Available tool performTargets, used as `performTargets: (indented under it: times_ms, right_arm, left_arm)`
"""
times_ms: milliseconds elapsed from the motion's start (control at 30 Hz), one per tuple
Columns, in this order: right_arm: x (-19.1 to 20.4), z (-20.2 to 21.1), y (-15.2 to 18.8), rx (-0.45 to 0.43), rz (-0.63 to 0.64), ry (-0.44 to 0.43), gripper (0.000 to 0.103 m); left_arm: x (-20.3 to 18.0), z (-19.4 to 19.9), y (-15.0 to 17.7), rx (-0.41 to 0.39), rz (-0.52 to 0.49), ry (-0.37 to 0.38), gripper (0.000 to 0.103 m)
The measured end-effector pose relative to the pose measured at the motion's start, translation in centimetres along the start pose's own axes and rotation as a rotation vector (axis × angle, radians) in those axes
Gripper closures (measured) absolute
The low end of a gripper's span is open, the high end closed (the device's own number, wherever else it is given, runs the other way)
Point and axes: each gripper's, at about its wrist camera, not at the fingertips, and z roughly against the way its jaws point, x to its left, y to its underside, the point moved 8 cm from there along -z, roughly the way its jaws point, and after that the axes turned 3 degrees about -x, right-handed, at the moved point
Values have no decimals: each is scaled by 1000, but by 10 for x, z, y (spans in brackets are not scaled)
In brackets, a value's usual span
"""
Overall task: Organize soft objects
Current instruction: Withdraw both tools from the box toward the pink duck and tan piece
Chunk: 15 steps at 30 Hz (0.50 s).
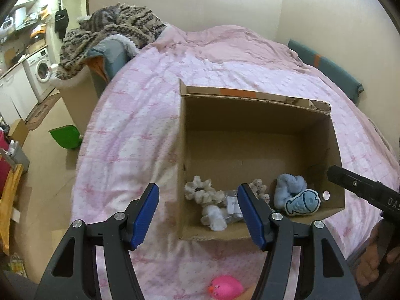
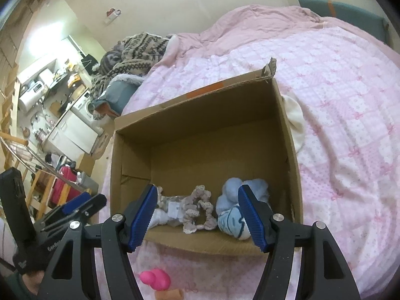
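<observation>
An open cardboard box [image 1: 250, 130] sits on the pink bedspread; it also shows in the right wrist view [image 2: 205, 115]. Inside lie a beige crochet scrunchie [image 1: 200, 191], a white soft piece [image 1: 213, 217], a light blue plush [image 1: 290, 187] and a blue fish toy [image 1: 302, 202]. The right wrist view shows the scrunchie [image 2: 200, 207], blue plush [image 2: 240, 190] and fish toy [image 2: 232, 222]. A pink rubber duck [image 1: 226, 291] lies on the bed before the box, also in the right wrist view [image 2: 156, 278]. My left gripper [image 1: 198, 215] is open and empty. My right gripper [image 2: 197, 215] is open and empty above the box's near wall.
A white cloth [image 2: 296, 122] lies beside the box's right wall. A patterned blanket pile [image 1: 112, 30] sits at the bed's far left. A tan object [image 2: 168, 295] lies next to the duck. A green bin [image 1: 66, 136] stands on the floor left of the bed.
</observation>
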Motion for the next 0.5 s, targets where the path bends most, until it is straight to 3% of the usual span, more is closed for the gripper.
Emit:
performTargets:
  times_ms: [233,367,500]
  right_arm:
    - [-7,22,18,18,-82,-14,32]
    - [-3,43,30,27,-164,-133,32]
    - [-3,64,45,8,-162,-125,32]
  left_arm:
    - [8,21,2,-28,-26,-23,37]
    - [8,36,6,-51,-67,-58,37]
    - [8,49,13,-27,-16,-44,37]
